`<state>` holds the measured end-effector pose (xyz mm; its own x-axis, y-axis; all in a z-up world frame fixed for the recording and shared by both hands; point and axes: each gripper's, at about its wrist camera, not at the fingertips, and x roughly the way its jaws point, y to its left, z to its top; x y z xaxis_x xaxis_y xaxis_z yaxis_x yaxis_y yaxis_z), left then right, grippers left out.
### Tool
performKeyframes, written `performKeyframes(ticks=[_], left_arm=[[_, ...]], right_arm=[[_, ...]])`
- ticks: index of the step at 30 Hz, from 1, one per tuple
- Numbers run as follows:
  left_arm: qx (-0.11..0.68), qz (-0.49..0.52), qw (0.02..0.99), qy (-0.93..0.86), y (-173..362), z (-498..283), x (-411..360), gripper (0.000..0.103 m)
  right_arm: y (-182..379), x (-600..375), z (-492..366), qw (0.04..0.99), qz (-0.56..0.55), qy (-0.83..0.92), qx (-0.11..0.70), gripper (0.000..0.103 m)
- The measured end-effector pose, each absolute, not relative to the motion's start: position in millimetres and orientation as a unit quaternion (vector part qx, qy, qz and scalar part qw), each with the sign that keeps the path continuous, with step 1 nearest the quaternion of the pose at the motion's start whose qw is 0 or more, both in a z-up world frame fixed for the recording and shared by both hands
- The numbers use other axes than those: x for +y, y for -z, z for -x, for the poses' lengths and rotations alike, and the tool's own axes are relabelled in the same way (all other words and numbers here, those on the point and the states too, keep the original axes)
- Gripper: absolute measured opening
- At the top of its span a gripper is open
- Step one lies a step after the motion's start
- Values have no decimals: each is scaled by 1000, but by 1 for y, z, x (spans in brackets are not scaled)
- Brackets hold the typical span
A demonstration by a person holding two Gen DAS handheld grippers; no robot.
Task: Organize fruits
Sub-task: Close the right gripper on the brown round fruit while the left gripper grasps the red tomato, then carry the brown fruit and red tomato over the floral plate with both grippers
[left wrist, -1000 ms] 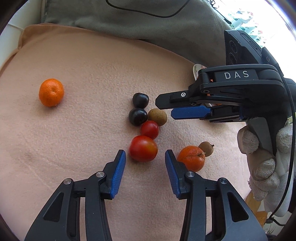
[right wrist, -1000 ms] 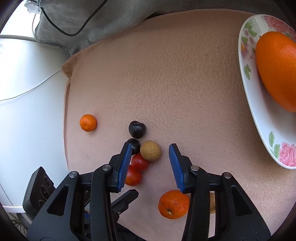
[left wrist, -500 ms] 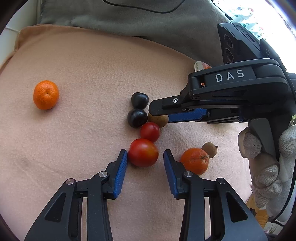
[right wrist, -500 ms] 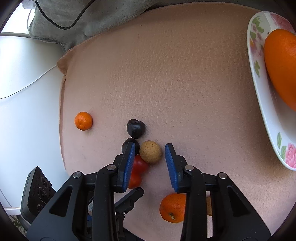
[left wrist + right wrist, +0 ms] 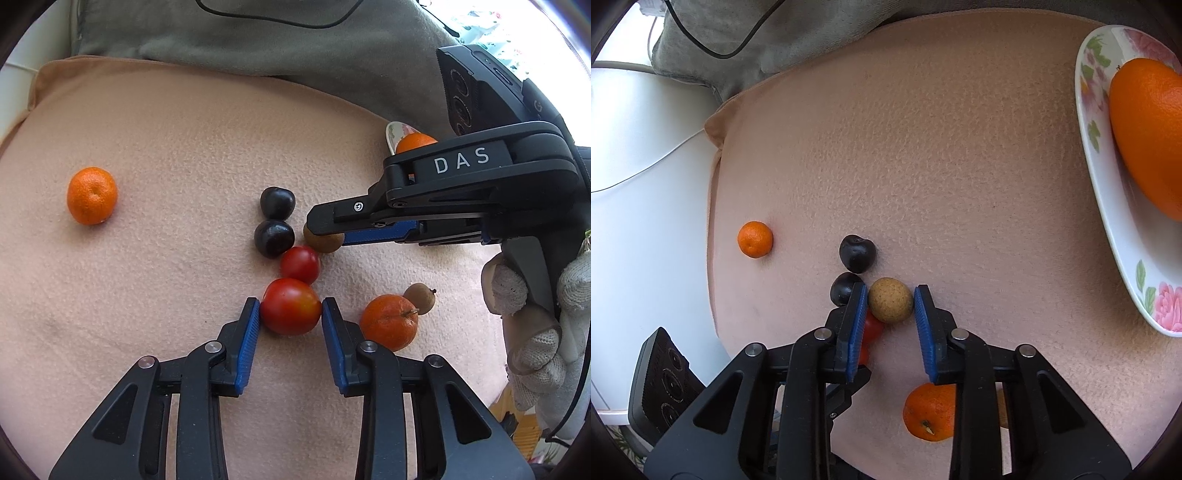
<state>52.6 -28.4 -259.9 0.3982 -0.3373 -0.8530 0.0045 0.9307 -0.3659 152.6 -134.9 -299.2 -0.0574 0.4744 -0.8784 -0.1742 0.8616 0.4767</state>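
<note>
Fruits are getting pinched at lower centre as both tongs are closing in together, left tongs (image 5: 291, 314) hugging the big tomato (image 5: 290, 311), right tongs (image 5: 890, 300) clamping the tan longan (image 5: 890, 300), lifts looking imminent.

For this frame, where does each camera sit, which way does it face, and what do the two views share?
Left wrist: on the left gripper, angled down at the pink cloth; its jaws, just closing, flank the large tomato. The right gripper and a gloved hand show.
Right wrist: on the right gripper, angled down; its jaws, just closing, bracket the brown fruit. The floral plate sits right.
Shared: brown fruit, two dark fruits, lone mandarin, stemmed mandarin.
</note>
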Motion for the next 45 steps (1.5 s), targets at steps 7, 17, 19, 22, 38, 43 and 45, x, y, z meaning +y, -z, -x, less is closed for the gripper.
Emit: performKeyframes(ticks=[7, 17, 19, 22, 38, 43, 45], left_arm=[[531, 151, 827, 110, 245, -50, -30, 32], [520, 144, 831, 131, 231, -57, -44, 32], [518, 141, 832, 139, 229, -59, -51, 32], [517, 138, 832, 150, 226, -62, -62, 32], [507, 116, 828, 210, 215, -94, -131, 32], [503, 115, 830, 213, 214, -103, -149, 32], [501, 117, 830, 213, 215, -107, -154, 32]], right_arm=[[284, -156, -149, 694, -111, -236, 671, 28], [259, -209, -139, 718, -142, -217, 646, 28], [254, -219, -137, 723, -146, -211, 641, 28], [248, -234, -134, 730, -155, -202, 634, 28], [212, -307, -135, 767, -174, -166, 595, 28], [205, -319, -146, 775, -172, -164, 586, 28], [203, -322, -151, 776, -169, -168, 584, 28]])
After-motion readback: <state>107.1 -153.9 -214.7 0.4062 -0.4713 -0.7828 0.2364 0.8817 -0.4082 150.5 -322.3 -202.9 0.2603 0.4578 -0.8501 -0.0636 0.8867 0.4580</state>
